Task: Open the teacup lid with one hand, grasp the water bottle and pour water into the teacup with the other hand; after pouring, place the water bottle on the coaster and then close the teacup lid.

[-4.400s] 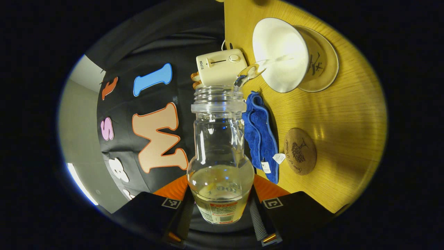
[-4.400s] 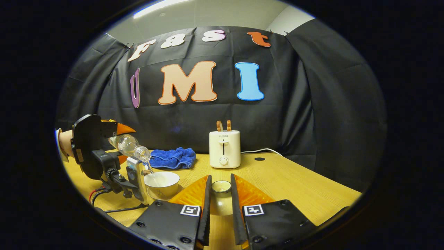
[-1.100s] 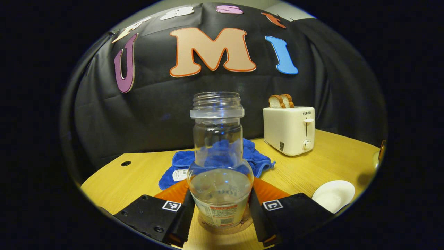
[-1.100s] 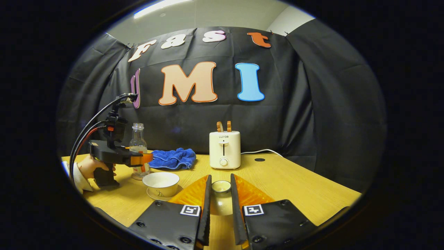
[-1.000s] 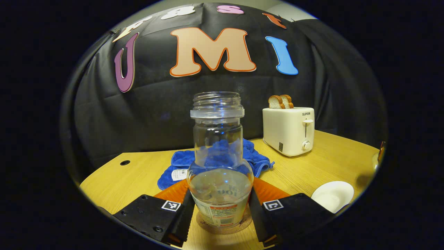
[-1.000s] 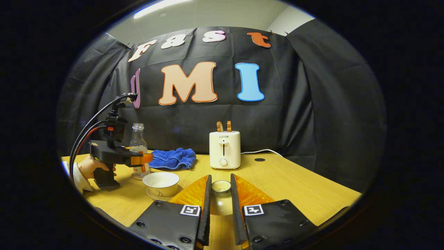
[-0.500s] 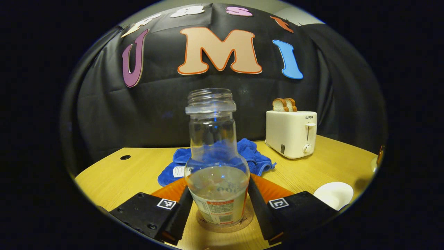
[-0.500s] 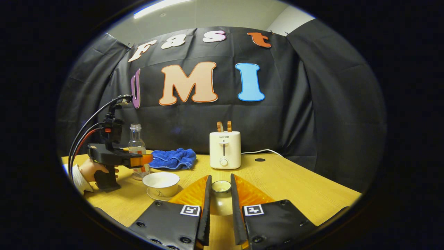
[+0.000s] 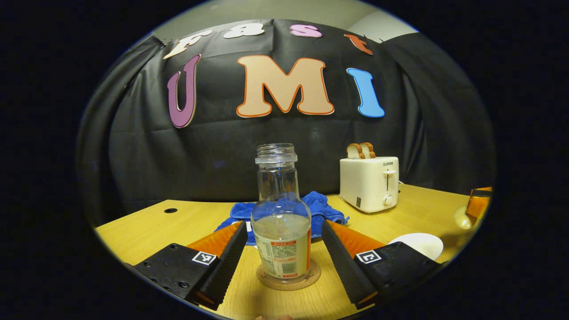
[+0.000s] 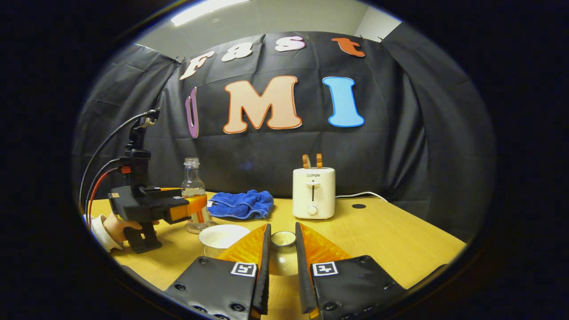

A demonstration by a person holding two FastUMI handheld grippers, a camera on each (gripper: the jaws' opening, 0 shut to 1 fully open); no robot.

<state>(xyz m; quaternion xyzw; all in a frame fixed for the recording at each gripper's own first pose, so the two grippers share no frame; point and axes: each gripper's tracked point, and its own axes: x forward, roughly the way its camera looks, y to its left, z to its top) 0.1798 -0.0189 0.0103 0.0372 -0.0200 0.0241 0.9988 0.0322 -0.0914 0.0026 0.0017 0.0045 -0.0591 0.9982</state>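
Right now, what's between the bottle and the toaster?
In the left gripper view, a blue cloth lies on the table behind the bottle, reaching toward the toaster; bare wood fills the remaining gap.

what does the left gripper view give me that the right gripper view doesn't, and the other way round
Left gripper view: the coaster under the upright water bottle, with a gap between the bottle and each finger of the open left tool.

Right gripper view: the lid up close, pinched between the right tool's fingers, and the hand holding the left tool.

Shared: the bottle, blue towel, toaster, uncovered teacup and wooden table.
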